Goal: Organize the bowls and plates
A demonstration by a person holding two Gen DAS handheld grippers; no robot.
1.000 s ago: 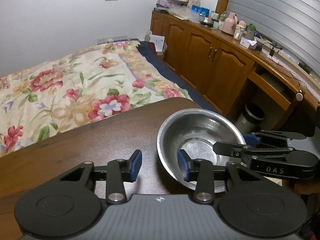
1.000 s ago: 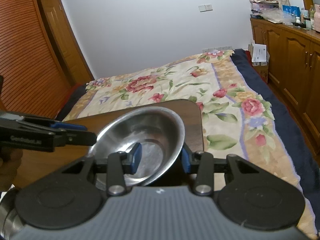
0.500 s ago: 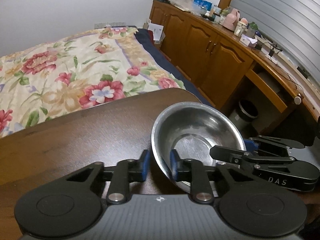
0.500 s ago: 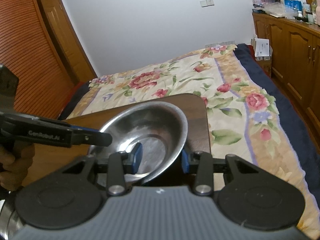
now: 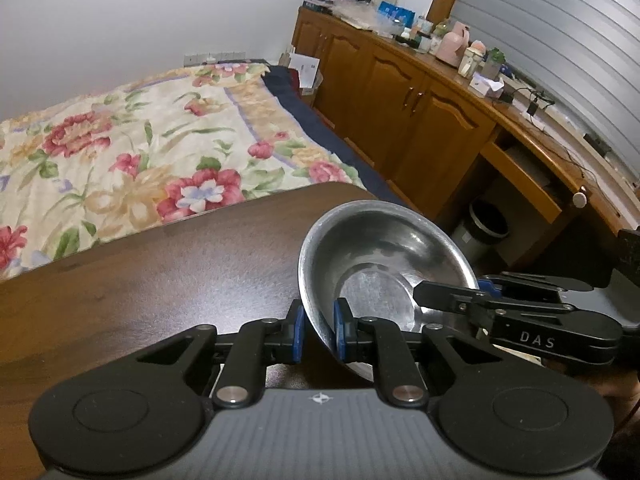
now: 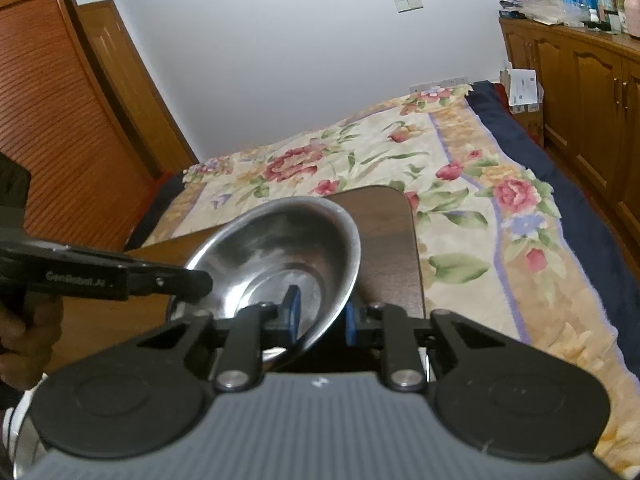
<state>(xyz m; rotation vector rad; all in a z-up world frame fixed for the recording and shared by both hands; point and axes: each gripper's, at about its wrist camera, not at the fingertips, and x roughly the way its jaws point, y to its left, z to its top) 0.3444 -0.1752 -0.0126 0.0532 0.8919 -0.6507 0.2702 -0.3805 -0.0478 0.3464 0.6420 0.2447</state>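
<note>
— So, from the left wrist camera, where is the steel bowl against the left gripper?

— Its near rim runs between the two blue pads; the jaws have just been closing and now pinch the wall, one pad outside, one inside. The bowl is at the right corner of the dark wooden table. The right gripper comes in from the right onto the opposite rim.

— And the right wrist camera?

— Same bowl, tilted, its rim between that gripper's pads. Those jaws have just been closing too and look pressed on the wall. The left gripper reaches in from the left, a hand behind it.

— Count?

— One bowl, two grippers, one table, a floral bedspread beyond.
</note>
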